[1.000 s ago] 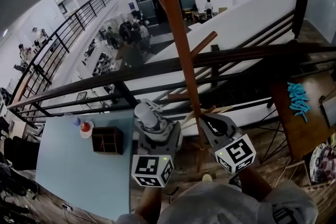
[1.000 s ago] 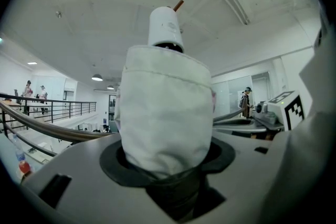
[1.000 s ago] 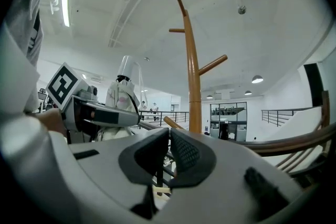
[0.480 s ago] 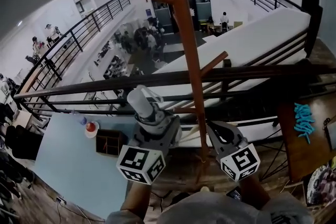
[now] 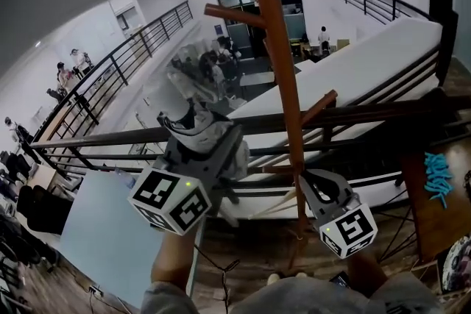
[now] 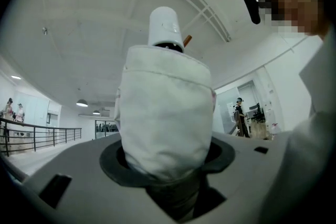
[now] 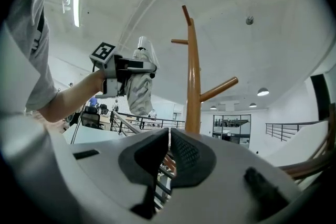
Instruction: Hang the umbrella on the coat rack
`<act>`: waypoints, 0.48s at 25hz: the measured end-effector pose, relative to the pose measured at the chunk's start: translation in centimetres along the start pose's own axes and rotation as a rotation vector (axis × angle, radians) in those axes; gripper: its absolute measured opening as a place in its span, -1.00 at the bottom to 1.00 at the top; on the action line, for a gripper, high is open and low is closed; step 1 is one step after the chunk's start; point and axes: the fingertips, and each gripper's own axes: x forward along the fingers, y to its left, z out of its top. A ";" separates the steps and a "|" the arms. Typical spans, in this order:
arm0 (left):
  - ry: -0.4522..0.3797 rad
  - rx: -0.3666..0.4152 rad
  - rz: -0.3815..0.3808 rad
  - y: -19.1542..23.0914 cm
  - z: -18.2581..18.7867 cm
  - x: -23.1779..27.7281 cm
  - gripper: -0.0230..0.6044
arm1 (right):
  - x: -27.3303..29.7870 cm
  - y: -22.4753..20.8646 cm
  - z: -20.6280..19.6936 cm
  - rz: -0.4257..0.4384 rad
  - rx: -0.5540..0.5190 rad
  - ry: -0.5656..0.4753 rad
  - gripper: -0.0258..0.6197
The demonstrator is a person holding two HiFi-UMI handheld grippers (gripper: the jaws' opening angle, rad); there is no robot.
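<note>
- Umbrella [image 7: 140, 86]: folded in a pale sleeve, clamped about the middle by the left claw [image 5: 199, 143], up in the air just left of the coat rack [image 5: 280, 62].
- Held that high, most likely, to bring it level with the upper peg [image 5: 232, 13]; apart from pole and peg alike.
- Stands close to upright along its long axis, white capped end [image 6: 164, 26] on top, sleeve end hanging below the claw.
- No strap or hook to be made out, so hard to say what would catch the peg.
- Right claw [image 7: 169, 157]: pads together on nothing, low beside the pole, probably parked clear or ready to steady the rack.
</note>
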 end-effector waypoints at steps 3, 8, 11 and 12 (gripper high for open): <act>-0.026 0.019 -0.020 1.1 2.6 1.3 -0.08 | 0.4 0.3 0.3 0.001 -0.003 -0.013 -0.83; -0.041 0.043 -0.066 2.0 5.5 3.6 -0.08 | 0.5 0.3 0.1 -0.007 0.013 -0.020 -0.83; -0.047 0.071 -0.069 2.9 7.2 4.3 -0.08 | 0.8 0.4 0.1 -0.006 0.019 -0.026 -0.83; -0.050 0.082 -0.073 3.0 7.8 4.5 -0.08 | 0.9 0.4 0.1 -0.007 0.019 -0.028 -0.83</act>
